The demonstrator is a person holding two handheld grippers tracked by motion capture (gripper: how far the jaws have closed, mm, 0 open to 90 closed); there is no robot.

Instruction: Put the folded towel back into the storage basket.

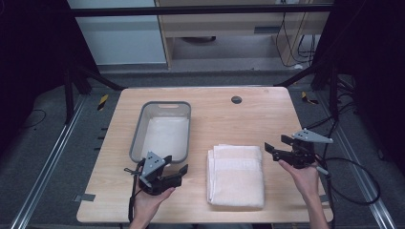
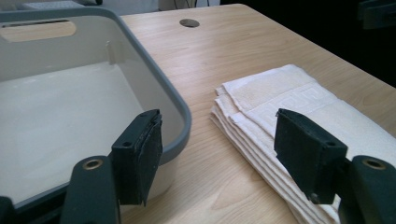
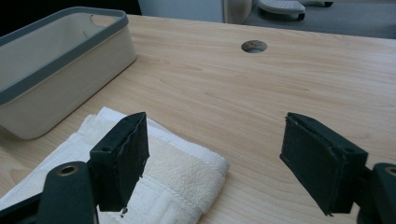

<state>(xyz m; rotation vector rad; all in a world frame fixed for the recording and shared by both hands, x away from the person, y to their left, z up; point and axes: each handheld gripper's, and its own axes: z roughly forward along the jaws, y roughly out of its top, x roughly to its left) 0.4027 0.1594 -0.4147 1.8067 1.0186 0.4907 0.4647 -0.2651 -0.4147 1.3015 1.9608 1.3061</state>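
Observation:
A folded white towel (image 1: 236,174) lies on the wooden table, right of a grey-rimmed white bin (image 1: 162,130) that holds nothing. My left gripper (image 1: 174,164) hovers open at the bin's near right corner, left of the towel. In the left gripper view the bin (image 2: 56,107) sits behind the left jaw and the towel (image 2: 299,107) behind the right jaw. My right gripper (image 1: 276,145) is open just right of the towel's far corner. In the right gripper view the towel (image 3: 173,177) lies under the left jaw, and the bin (image 3: 56,65) stands farther off at the left.
A round cable hole (image 1: 236,99) sits near the table's far edge. Bare tabletop (image 1: 229,124) lies between bin and hole. Cables trail from both grippers off the near and right edges. Black frame legs stand beside the table.

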